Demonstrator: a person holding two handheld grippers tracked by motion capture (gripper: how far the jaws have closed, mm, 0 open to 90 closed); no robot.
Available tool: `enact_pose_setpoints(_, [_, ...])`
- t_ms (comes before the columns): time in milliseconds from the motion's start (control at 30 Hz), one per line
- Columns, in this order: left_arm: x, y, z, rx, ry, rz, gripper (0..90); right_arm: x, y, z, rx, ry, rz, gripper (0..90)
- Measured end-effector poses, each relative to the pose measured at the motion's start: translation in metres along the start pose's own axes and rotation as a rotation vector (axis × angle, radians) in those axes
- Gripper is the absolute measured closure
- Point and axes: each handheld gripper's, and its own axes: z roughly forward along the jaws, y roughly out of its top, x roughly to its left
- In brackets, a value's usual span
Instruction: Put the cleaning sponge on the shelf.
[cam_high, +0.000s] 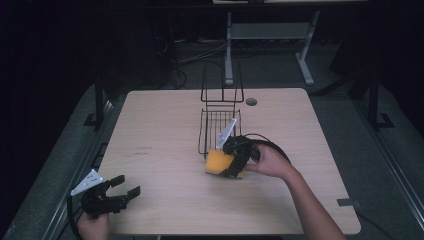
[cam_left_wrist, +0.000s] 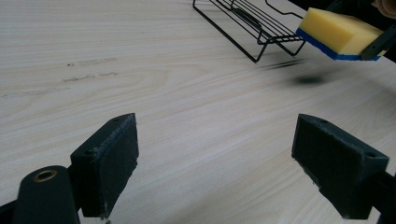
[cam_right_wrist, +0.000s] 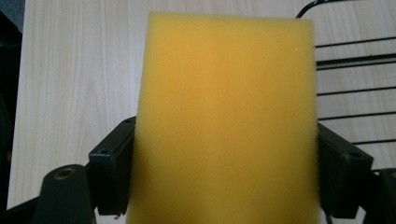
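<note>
A yellow sponge (cam_high: 218, 162) with a blue underside is held off the table in my right gripper (cam_high: 235, 161), just in front of the black wire rack (cam_high: 219, 125). In the right gripper view both jaws press the sides of the sponge (cam_right_wrist: 224, 121), and rack wires (cam_right_wrist: 355, 88) lie to its right. The left gripper view sees the same sponge (cam_left_wrist: 338, 31) hanging above its shadow beside the rack (cam_left_wrist: 247, 23). My left gripper (cam_high: 122, 189) rests at the table's front left corner, open, with bare tabletop between its jaws (cam_left_wrist: 215, 163).
The pale wood table (cam_high: 160, 150) has a round cable hole (cam_high: 251, 101) near its far edge. A table frame and cables stand on the dark floor beyond. Wide free tabletop lies between the two grippers.
</note>
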Motion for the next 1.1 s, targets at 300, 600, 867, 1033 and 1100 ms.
enact_pose_setpoints(300, [0.001,0.000,-0.001,-0.012,-0.001,-0.008,14.0,-0.018,0.012,0.002,0.019,0.011,0.013,21.0])
enact_pose_setpoints(600, [0.001,0.000,-0.001,-0.015,-0.005,-0.013,14.0,-0.037,0.019,0.002,0.024,0.020,0.042,20.9])
enact_pose_setpoints(867, [0.002,0.000,-0.002,-0.018,-0.004,-0.016,14.0,-0.058,0.020,0.012,0.056,0.039,0.067,20.9])
enact_pose_setpoints(1033, [0.002,-0.001,-0.003,-0.018,-0.004,-0.017,14.0,-0.066,0.022,0.011,0.032,0.043,0.074,21.0])
enact_pose_setpoints(1100, [0.002,-0.001,-0.003,-0.019,-0.003,-0.017,14.1,-0.073,0.022,0.011,0.058,0.034,0.088,20.9])
